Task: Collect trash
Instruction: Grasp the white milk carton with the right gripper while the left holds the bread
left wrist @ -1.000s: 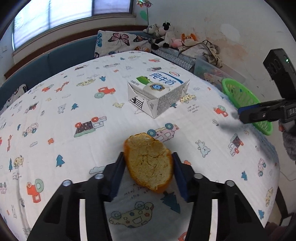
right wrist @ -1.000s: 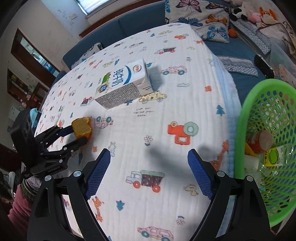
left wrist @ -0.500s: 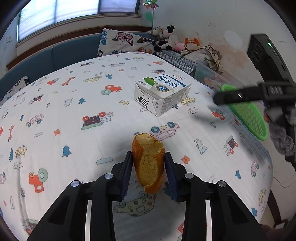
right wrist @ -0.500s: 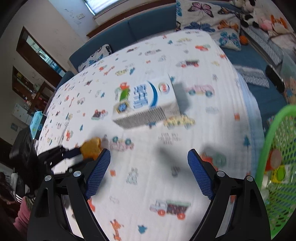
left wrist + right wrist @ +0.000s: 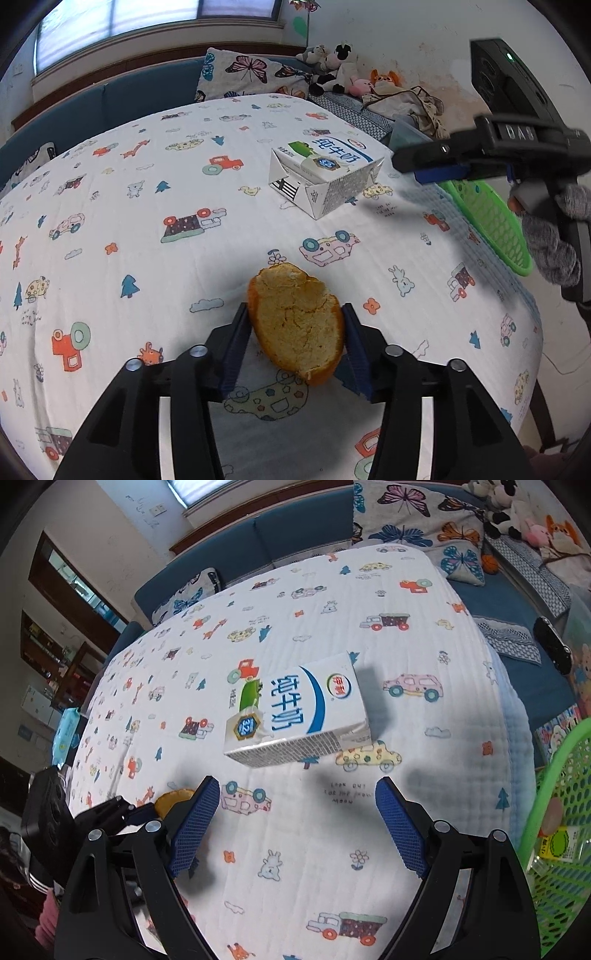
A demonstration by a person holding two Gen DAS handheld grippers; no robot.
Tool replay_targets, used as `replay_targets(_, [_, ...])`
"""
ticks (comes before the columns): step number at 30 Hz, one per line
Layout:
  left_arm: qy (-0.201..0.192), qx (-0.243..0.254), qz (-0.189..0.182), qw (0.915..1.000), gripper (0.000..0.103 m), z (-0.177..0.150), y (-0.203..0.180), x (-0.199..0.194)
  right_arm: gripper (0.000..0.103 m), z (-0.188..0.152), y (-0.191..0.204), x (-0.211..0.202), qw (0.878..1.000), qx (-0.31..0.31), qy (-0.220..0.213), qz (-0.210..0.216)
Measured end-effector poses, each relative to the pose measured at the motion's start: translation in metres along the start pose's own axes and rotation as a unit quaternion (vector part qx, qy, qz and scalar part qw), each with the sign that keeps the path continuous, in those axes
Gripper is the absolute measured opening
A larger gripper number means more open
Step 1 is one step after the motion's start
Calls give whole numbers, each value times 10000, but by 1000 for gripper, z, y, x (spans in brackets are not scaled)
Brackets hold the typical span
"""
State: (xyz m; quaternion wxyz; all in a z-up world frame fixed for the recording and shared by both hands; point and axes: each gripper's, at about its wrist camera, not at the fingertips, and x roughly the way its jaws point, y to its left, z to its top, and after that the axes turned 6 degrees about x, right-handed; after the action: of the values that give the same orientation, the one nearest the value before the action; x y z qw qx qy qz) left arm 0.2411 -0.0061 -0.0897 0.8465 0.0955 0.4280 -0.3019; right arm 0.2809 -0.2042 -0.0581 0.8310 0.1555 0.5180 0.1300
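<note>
**Peel in my left gripper, milk carton waiting in front of the right**

My left gripper [image 5: 297, 334] has the orange peel [image 5: 297, 325] between its blue pads; both pads touch its sides, so I read it as grasped, though the jaws have just been opening a little. The peel sits low over the patterned cloth [image 5: 110, 206], near me. My right gripper [image 5: 297, 827] stands wide open with nothing between its pads. Just beyond it lies the milk carton [image 5: 295, 716], flat on its side (label up). The green basket [image 5: 561, 797] is at the right edge of the table, with some trash already inside.
</note>
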Motion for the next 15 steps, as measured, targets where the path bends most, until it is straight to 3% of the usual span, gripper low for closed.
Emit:
replay_targets(9, [-13, 20, -28, 10000, 54, -3, 1, 2, 88, 6, 0, 11, 9995, 250, 187, 92])
replay_targets(15, [-48, 38, -75, 10000, 54, -4, 2, 2, 88, 16, 3, 19, 9953, 840, 328, 358])
